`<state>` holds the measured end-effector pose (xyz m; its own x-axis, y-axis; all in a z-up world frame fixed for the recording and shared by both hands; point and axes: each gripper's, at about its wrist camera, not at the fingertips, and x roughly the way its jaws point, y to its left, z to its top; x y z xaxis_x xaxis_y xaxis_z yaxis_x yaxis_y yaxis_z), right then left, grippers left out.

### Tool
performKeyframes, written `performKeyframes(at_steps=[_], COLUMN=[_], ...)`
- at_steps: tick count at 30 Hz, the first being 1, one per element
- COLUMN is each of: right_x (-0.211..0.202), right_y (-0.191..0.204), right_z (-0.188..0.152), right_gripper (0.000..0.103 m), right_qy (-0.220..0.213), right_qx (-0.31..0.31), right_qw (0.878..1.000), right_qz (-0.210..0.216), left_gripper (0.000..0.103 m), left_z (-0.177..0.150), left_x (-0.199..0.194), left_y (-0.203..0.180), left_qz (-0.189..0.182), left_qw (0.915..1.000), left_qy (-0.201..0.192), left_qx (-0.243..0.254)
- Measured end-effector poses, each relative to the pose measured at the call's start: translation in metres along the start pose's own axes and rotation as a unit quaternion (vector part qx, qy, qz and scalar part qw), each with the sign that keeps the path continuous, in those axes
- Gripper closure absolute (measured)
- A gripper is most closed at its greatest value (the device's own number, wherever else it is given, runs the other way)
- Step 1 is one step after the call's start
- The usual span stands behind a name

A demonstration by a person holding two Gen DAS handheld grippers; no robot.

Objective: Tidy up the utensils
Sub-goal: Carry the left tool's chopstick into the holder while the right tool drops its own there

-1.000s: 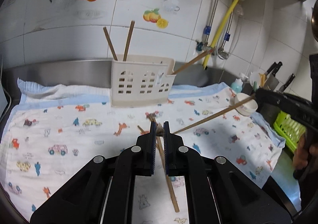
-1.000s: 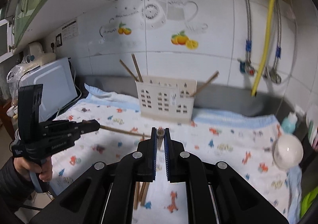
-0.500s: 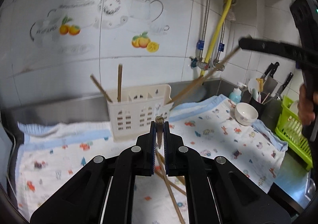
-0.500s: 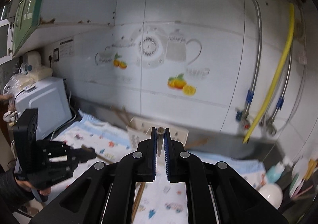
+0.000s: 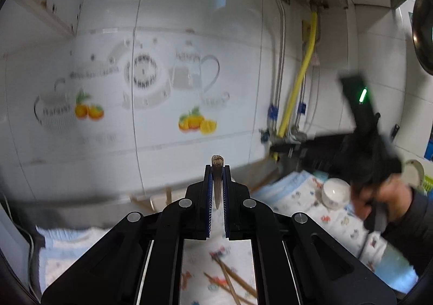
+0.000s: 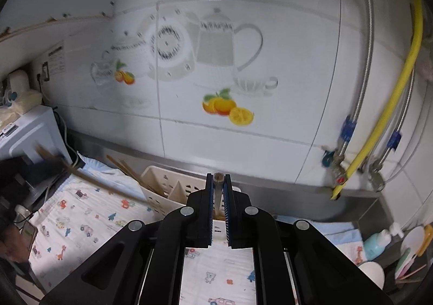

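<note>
My left gripper [image 5: 217, 169] is shut on a brown chopstick [image 5: 217, 180], seen end-on, held high and tilted toward the tiled wall. My right gripper [image 6: 218, 179] is shut on another chopstick [image 6: 217, 191], above the cream utensil holder [image 6: 173, 190], which has chopsticks [image 6: 127, 168] standing in its left part. In the left wrist view the right gripper [image 5: 273, 148] shows blurred at the right, its chopstick [image 5: 263, 179] slanting down-left. In the right wrist view the left gripper [image 6: 63, 162] shows at the left edge with its chopstick [image 6: 108, 185]. Loose chopsticks [image 5: 230, 282] lie on the printed cloth [image 5: 303, 202].
A white bowl [image 5: 334, 194] sits on the cloth at the right. A yellow hose [image 6: 389, 104] and steel pipes run down the wall. A blue bottle [image 6: 377, 242] and a rack of utensils stand at the right. A white appliance [image 6: 24, 131] stands at the left.
Both grippers have risen and tilted upward with their chopsticks. The right gripper has come closer over the holder. The views are blurred from motion.
</note>
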<state>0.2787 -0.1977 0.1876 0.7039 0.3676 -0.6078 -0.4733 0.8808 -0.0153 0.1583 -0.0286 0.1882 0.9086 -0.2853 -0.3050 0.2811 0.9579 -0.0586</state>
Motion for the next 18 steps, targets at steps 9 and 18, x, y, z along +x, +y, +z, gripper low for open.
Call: performKeyframes(at_steps=[9,18], right_x=[0.03,0.019], right_y=[-0.006,-0.009], right_z=[-0.007,-0.007], right_gripper=[0.096,0.085], right_qy=[0.02,0.005], right_qx=[0.012,0.003], right_qw=[1.0,1.0], right_qz=[0.005,0.001], left_gripper=[0.097,0.097], left_z=[0.022,0.014], left_x=[0.036,0.061], left_y=[0.012,0.028], left_qz=[0.05,0.077], left_qw=[0.9984,0.9956], left_qy=[0.02,0.053], left_qx=[0.018,0.009])
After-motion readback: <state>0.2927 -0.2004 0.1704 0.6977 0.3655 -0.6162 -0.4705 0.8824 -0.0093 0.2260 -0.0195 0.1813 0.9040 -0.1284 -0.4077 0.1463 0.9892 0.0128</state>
